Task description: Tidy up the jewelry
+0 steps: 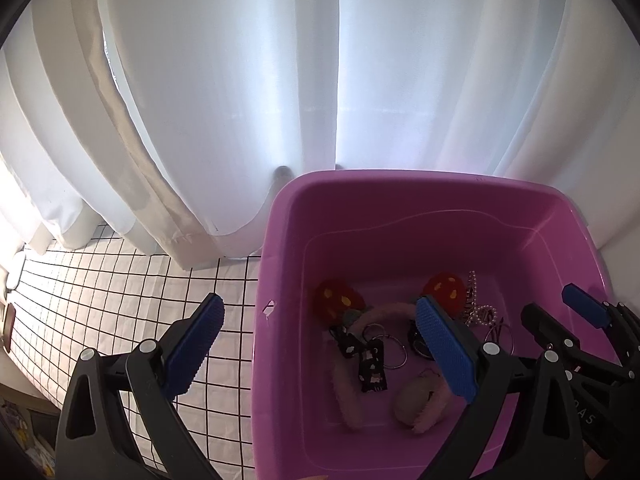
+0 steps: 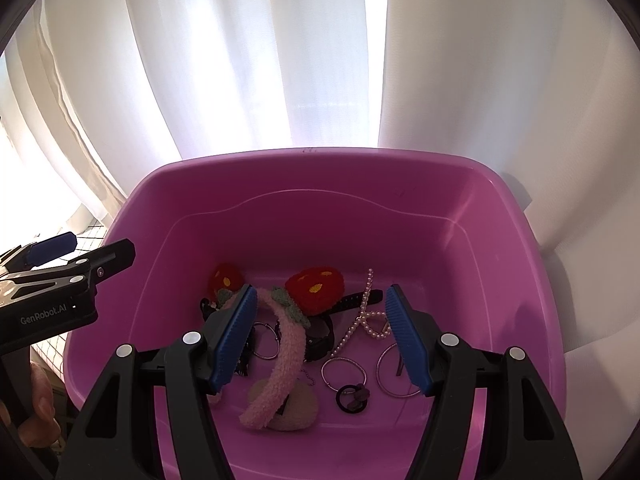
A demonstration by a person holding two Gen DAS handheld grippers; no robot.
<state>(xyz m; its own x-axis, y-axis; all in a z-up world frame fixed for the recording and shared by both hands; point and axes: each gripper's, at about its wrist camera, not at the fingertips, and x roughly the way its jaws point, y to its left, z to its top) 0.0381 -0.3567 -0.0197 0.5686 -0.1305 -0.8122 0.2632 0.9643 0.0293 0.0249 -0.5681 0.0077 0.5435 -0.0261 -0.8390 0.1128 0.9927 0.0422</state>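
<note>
Both of my hand-held grippers, left [image 1: 320, 344] and right [image 2: 322, 334], hover spread apart over the purple bin [image 2: 496, 216], gripping nothing. Jewelry lies heaped on the bin's floor: pink headband [image 2: 286, 344], pearl strand [image 2: 366, 312], rings [image 2: 344, 372]. Sorted already or awaiting pickup: undetermined. Only the left view shows the gridded cloth [image 1: 100, 300] at the bin's left side.

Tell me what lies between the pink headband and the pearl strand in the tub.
In the right wrist view, a black watch lies between the pink headband and the pearl strand, with a silver ring nearer the camera.
</note>
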